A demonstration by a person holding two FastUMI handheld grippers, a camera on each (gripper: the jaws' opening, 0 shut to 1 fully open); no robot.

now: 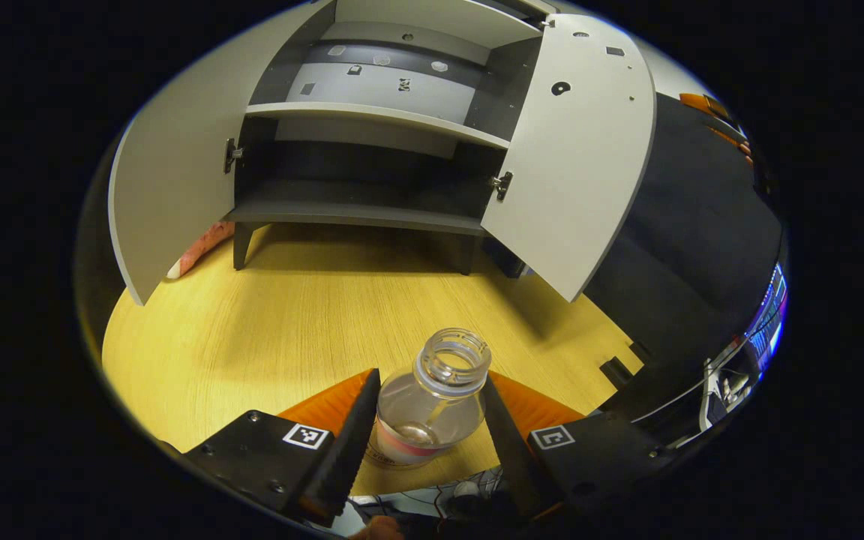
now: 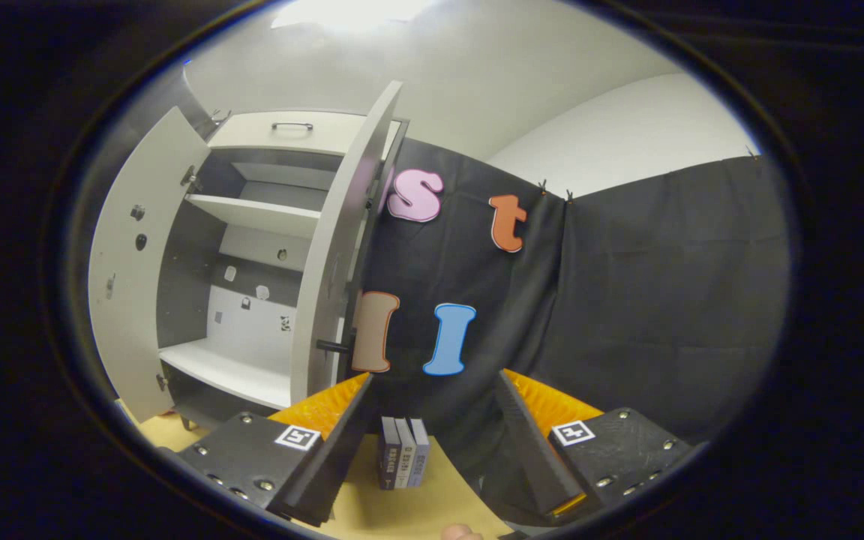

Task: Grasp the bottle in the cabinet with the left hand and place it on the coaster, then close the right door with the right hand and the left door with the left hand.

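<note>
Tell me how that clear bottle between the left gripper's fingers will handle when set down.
The bottle looks nearly empty, so probably light. Clear, smooth walls may slip between the left gripper fingers. Standing tall with an open, capless neck, it could tip if nudged.

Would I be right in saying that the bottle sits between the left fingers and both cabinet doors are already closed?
Not quite: both doors stand open, as the left gripper view shows. The bottle does sit between the left fingers.
</note>
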